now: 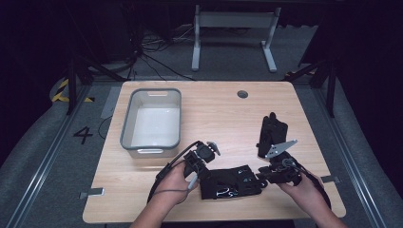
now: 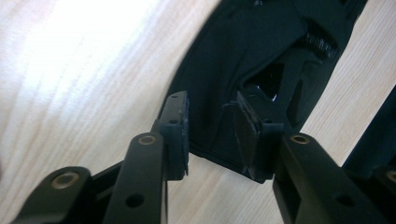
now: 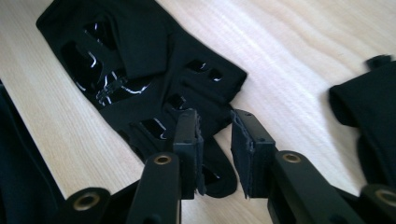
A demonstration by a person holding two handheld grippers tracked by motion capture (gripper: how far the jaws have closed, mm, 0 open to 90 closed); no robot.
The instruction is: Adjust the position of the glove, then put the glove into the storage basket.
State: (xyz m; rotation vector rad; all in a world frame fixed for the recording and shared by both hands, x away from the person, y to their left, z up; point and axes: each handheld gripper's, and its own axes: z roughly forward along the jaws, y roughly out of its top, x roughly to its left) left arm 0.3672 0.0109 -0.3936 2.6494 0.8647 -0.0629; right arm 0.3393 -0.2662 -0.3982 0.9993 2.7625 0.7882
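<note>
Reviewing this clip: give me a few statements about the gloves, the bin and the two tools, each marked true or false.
1. A black fingerless glove with cut-out openings lies flat on the light wooden table between the two tools. True.
2. The grey plastic bin with white inside holds a glove. False: nothing lies in it.
3. The left tool is clamped shut on the glove. False: its jaws stand apart over the glove's edge, with the pads not pressing.
4. A second black glove lies apart, farther up the table on the right. True.
5. The right tool stands open at the near glove's finger end. True.
</note>
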